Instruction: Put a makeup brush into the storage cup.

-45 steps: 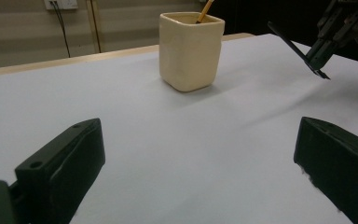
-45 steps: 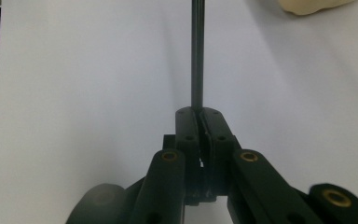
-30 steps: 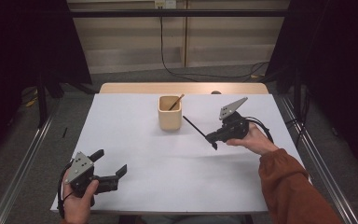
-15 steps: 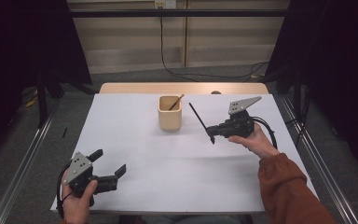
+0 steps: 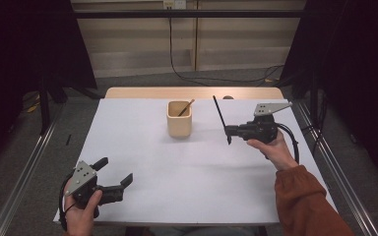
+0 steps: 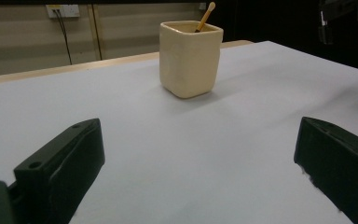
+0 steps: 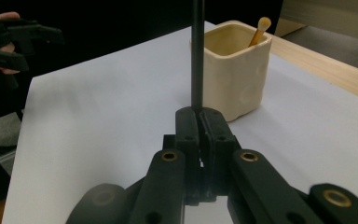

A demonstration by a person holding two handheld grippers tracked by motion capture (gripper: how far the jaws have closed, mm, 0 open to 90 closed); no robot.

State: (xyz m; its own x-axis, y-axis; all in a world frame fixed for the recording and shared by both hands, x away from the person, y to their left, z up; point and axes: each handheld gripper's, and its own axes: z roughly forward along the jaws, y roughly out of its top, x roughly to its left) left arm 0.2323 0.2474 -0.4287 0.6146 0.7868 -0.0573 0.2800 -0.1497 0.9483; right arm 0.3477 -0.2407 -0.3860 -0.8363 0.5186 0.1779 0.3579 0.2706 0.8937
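A cream square cup (image 5: 179, 118) stands mid-table with a wooden stick (image 5: 186, 106) leaning inside; it is also the cup (image 6: 189, 58) in the left gripper view and the cup (image 7: 234, 67) in the right gripper view. My right gripper (image 5: 229, 131) is shut on a thin black stick (image 5: 220, 117), held above the table to the right of the cup, the stick (image 7: 196, 56) rising nearly upright between the closed jaws. My left gripper (image 5: 114, 173) rests at the near left corner, open with nothing between its jaws.
White sheet (image 5: 197, 177) covers the table; a wooden strip (image 5: 142, 92) shows at the far edge. Metal rails (image 5: 24, 172) run along both sides. Cables lie on the floor behind the table.
My right gripper has moved right and slightly up with the black stick, which has swung from slanting toward upright. The left gripper has stayed put.
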